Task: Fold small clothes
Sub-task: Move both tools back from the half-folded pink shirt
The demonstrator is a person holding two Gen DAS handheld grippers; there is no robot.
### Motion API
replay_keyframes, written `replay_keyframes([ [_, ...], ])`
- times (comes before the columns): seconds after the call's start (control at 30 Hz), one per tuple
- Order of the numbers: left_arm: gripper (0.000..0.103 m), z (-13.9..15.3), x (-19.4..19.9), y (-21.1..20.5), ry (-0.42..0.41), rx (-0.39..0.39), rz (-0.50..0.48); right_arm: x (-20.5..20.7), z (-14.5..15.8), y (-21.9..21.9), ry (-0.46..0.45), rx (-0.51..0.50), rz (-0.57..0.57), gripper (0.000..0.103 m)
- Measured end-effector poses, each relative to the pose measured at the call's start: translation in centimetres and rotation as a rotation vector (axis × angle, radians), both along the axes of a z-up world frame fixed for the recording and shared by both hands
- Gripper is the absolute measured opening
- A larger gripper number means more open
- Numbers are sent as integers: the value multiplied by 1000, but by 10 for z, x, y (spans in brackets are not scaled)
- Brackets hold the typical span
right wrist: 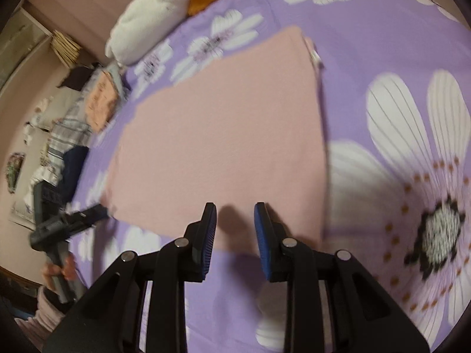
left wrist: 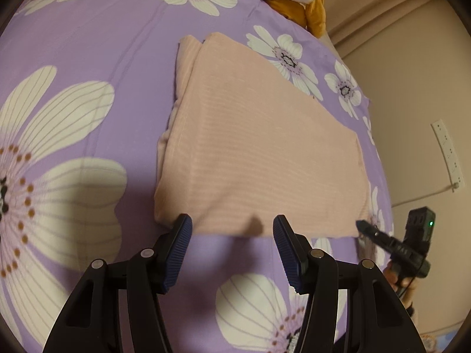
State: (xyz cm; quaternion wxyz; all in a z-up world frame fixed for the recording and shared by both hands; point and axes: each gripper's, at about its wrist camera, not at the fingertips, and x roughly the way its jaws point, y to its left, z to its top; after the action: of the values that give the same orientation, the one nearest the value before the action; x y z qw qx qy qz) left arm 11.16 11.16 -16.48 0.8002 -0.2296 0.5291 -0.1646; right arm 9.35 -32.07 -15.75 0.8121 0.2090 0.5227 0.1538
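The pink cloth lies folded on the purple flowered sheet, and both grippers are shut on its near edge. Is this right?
Not quite. The pink cloth does lie folded on the purple flowered sheet, but neither gripper holds it: the left gripper and right gripper are both open at its near edge, as each wrist view shows.

I see a purple flowered sheet (left wrist: 117, 58), a white plush (right wrist: 147, 14), and a power strip (left wrist: 447, 156) on the wall.
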Motion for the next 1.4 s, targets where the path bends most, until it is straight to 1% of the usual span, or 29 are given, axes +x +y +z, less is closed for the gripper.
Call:
replay_keyframes([
  [0.13,56,-2,-12,2,8,25,3,-12,0,-3,6,4,2,25],
  [0.27,56,4,-22,6,-13,63,7,-20,6,-4,12,-11,7,26],
  [0.47,56,17,-28,10,-67,124,16,-30,21,3,-20,-2,23,36],
  [0.6,56,20,-25,9,-83,135,14,-29,34,11,-54,5,36,42],
  [0.67,63,20,-23,10,-82,136,21,-26,40,18,-71,8,47,47],
  [0.7,66,19,-20,11,-80,134,29,-24,42,20,-76,8,51,48],
  [0.9,66,15,-9,14,-75,115,29,-16,48,33,-89,10,90,50],
  [1.1,66,8,3,18,-60,86,28,-6,46,43,-82,15,109,50],
  [1.27,66,0,16,23,-43,31,25,4,41,54,-70,17,128,50],
  [1.4,66,-5,31,23,-34,-31,10,11,35,64,-63,25,142,50],
])
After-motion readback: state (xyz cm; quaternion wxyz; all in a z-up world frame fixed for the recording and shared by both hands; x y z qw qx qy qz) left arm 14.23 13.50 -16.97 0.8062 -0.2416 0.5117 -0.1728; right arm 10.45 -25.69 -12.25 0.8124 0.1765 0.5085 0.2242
